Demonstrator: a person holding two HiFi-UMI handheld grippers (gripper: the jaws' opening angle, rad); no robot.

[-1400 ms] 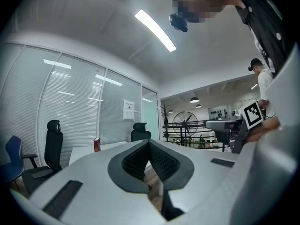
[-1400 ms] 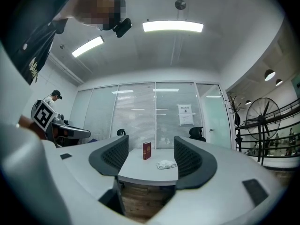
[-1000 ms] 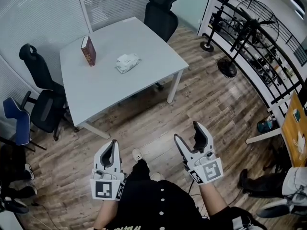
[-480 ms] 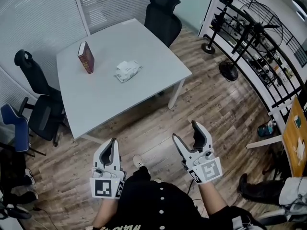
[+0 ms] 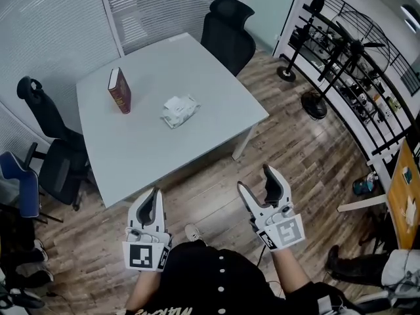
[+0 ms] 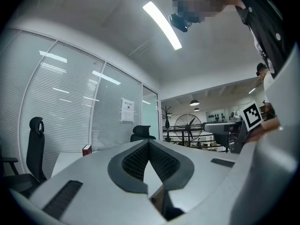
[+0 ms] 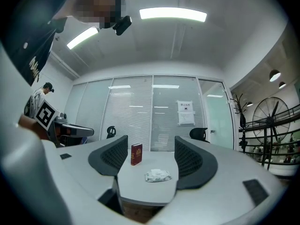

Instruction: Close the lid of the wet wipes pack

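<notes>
The white wet wipes pack (image 5: 179, 110) lies near the middle of the pale grey table (image 5: 151, 143); its lid is too small to make out. In the right gripper view the pack (image 7: 158, 175) shows far ahead between the jaws. My left gripper (image 5: 155, 197) hangs over the wooden floor, short of the table's near edge, fingers pressed together on nothing; its own view (image 6: 148, 142) shows the pads meeting. My right gripper (image 5: 256, 180) is held beside it, open and empty, its jaws (image 7: 151, 146) pointing at the table.
A dark red book (image 5: 119, 90) stands upright on the table left of the pack. Black office chairs (image 5: 230, 28) (image 5: 49, 143) stand at the far and left sides. A floor fan (image 5: 341, 51) and a metal rack (image 5: 387, 97) line the right.
The table has drawn closer and lower in the head view as the person steps toward it. Both grippers keep their pose.
</notes>
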